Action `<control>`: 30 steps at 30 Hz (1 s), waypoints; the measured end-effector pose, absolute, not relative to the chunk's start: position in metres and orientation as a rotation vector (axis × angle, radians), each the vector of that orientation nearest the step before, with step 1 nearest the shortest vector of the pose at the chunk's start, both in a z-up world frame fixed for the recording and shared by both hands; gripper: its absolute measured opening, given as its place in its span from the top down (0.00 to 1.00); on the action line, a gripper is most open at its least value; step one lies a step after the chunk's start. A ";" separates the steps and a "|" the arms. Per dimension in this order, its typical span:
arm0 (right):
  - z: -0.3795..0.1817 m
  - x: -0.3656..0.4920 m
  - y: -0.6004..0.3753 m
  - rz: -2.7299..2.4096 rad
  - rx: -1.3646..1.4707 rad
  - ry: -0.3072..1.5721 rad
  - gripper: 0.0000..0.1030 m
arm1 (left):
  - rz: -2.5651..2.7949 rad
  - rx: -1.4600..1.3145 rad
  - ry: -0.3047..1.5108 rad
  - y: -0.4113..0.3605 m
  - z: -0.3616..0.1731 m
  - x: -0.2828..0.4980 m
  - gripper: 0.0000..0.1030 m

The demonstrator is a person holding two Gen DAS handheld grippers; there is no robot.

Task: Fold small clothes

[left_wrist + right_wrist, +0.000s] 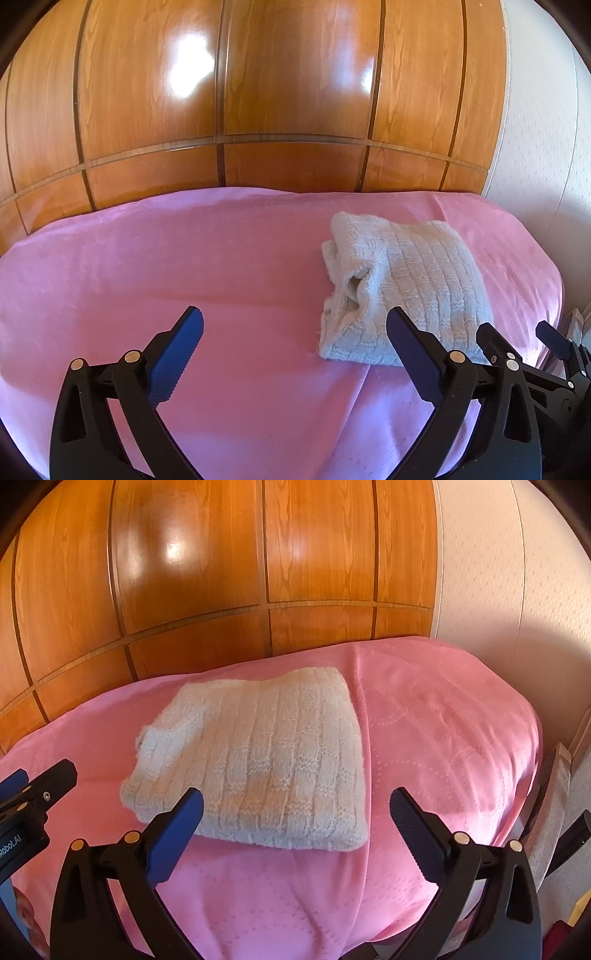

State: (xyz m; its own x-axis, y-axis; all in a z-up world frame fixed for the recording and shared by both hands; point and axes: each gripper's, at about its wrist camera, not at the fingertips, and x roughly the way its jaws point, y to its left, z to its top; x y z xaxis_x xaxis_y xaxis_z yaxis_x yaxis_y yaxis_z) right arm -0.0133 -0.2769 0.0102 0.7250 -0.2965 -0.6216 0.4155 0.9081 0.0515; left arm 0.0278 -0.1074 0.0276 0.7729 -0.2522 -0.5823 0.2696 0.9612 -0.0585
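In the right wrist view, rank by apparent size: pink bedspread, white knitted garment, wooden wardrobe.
1-2. wooden wardrobe and pink bedspread: similar frame areas, too close to rank.
3. white knitted garment, clearly smallest.

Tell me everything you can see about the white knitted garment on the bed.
The white knitted garment is chunky ribbed wool, as it looks, with bands of textured stitch. It lies folded into a thick, roughly square bundle, flat on the pink bedspread near the wooden headboard. One side shows loose, bunched layers and a rolled opening. Nothing grips it; both tongs sit open short of it.
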 end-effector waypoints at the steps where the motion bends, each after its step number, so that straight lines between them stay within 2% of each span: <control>1: 0.010 -0.013 -0.277 -0.395 0.192 0.649 0.02 | -0.282 0.032 0.624 -0.108 0.028 0.027 0.05; 30: 0.017 -0.017 -0.274 -0.382 0.196 0.629 0.02 | -0.304 0.022 0.587 -0.103 0.043 0.017 0.04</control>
